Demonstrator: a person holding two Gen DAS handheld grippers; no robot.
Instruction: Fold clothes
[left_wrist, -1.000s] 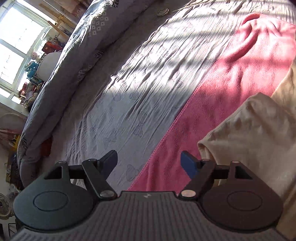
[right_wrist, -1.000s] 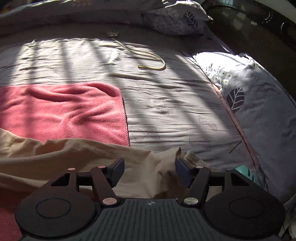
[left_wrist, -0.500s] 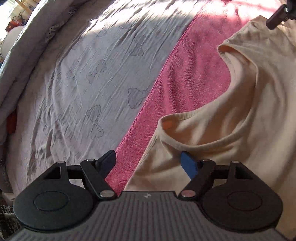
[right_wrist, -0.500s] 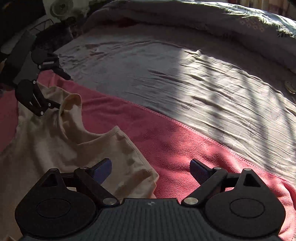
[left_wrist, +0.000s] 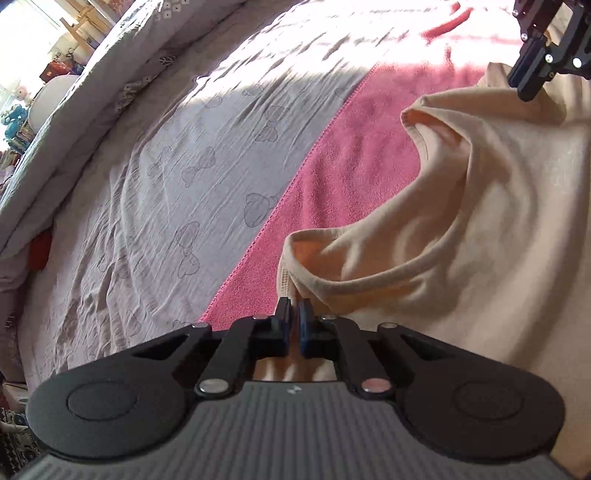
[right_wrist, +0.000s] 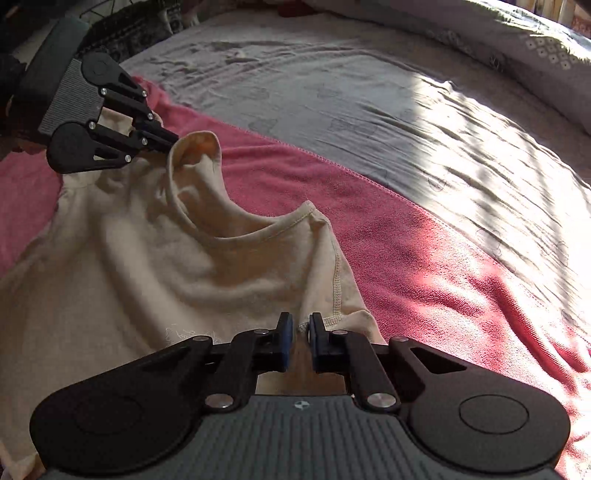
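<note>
Left wrist view: the left tongs (left_wrist: 294, 314) are drawn nearly together, nipping the shoulder edge of a pale cream, sleeveless cotton top (left_wrist: 480, 236) beside its wide neckline. The top lies on a pink terry towel (left_wrist: 354, 166), which is spread over a grey bedsheet printed with bows (left_wrist: 177, 177) on the bed; a rolled grey quilt (left_wrist: 85, 88) borders the far side. At the upper right the right tongs (left_wrist: 532, 77) meet the opposite shoulder strap. Right wrist view: the right tongs (right_wrist: 300, 334) have their jaws closing, with the seamed strap edge of the top (right_wrist: 147, 266) already between the blue pads, which appear to press on it. Across the neckline the left tongs (right_wrist: 166, 138) pinch the other strap, which stands up in a small peak. The towel (right_wrist: 424, 266) and bedsheet (right_wrist: 369, 110) extend beyond. Risk, as a judgement: each grip takes only a thin margin of soft knit, so a lift begun with uneven pull could slide a strap out of the pads. If a pinch has caught only the front layer, the back would sag and spoil the fold line. The fabric between the two grips hangs slack and rumpled; folding without first drawing it taut would probably set creases, and a low lift could drag the towel along.
</note>
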